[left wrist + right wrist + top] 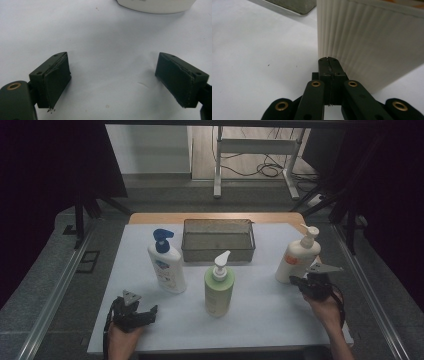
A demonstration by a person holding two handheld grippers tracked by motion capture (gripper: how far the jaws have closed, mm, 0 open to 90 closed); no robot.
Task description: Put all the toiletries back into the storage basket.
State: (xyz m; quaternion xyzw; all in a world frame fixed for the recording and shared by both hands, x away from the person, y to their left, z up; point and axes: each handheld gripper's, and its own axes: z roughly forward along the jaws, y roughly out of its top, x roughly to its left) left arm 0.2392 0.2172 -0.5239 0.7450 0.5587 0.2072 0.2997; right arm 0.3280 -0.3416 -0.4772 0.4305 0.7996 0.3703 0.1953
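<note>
Three pump bottles stand on the white table top: a white one with a blue pump at the left, a green one in the middle, a cream ribbed one at the right. My left gripper rests low at the front left, open, with bare table between its pads; the base of the white bottle shows ahead. My right gripper is shut with nothing in it, its tips right against the foot of the cream bottle.
A grey wire basket sits at the back centre of the table; its corner shows in the right gripper view. Black curtains and metal rails flank the table. A desk frame and cables stand on the floor beyond.
</note>
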